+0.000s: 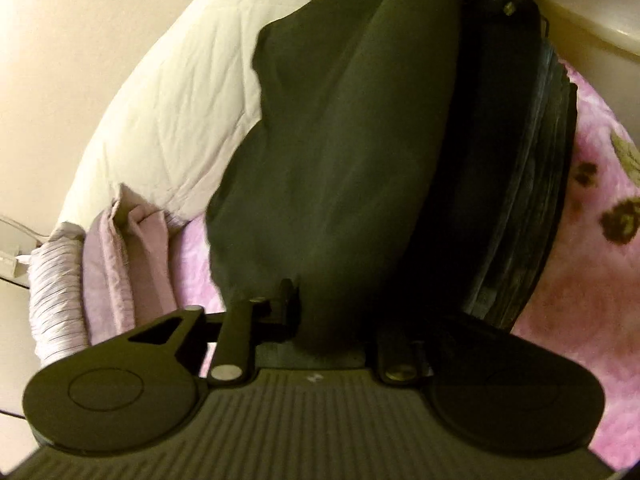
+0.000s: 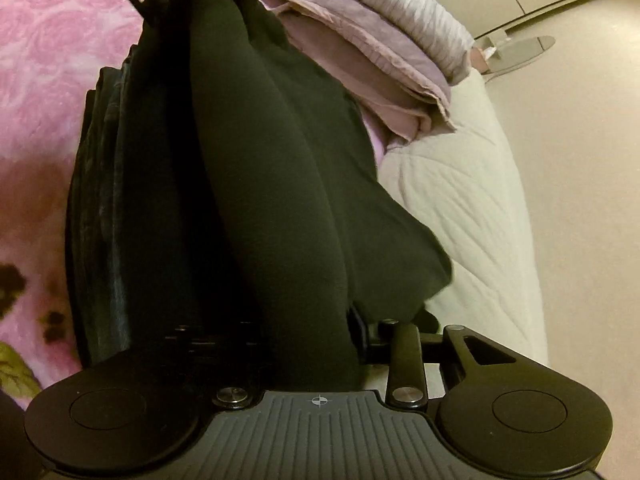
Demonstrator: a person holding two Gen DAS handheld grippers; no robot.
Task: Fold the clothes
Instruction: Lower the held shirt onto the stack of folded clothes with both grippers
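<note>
The left gripper (image 1: pixel 320 320) and right gripper (image 2: pixel 320 340) each have a dark garment (image 1: pixel 328 152) running between their jaws, apparently stretched between them to lay onto the pink blanket (image 1: pixel 580 280) for folding, though whether they pinch it I cannot tell.

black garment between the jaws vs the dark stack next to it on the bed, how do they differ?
The black garment is one smooth, matte, loosely bulging piece; the dark stack shows many thin layered edges with a slight sheen.
The garment runs between both grippers and lies partly over the white quilted cover; the stack sits on the pink blanket.
Shared: both are dark and lie side by side, lengthwise.
</note>
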